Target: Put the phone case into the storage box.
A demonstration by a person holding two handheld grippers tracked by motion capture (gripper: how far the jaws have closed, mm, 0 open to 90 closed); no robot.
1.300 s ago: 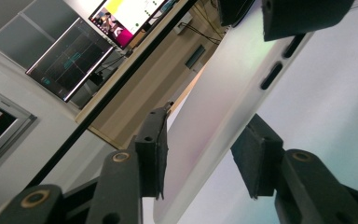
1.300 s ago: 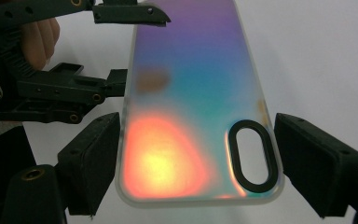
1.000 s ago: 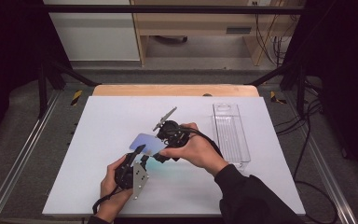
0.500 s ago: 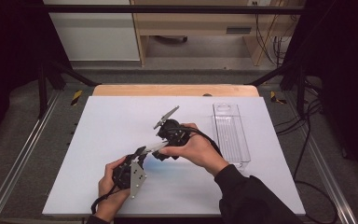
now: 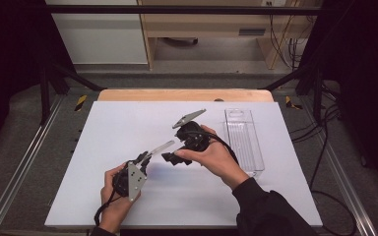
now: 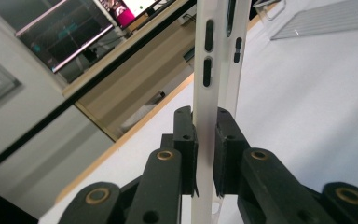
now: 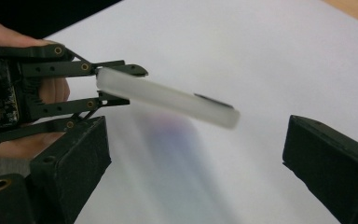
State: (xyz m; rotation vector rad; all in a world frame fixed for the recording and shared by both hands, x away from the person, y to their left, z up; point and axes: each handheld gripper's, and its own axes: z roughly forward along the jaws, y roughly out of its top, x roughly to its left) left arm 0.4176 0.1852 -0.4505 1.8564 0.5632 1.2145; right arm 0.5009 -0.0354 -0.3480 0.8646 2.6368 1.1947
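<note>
Translucent white phone case (image 5: 159,147), one in all, is clamped by its near end in the left gripper (image 5: 143,160) above the white table (image 5: 118,123). The right gripper (image 5: 170,158), jaws just opened wide, holds nothing. One clear plastic tray (image 5: 246,147) lies at the right

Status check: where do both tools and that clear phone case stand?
Left tool shut on clear plastic phone case. Right tool jaws just opened, nothing between them. Case off the white table; nothing in the way.
</note>
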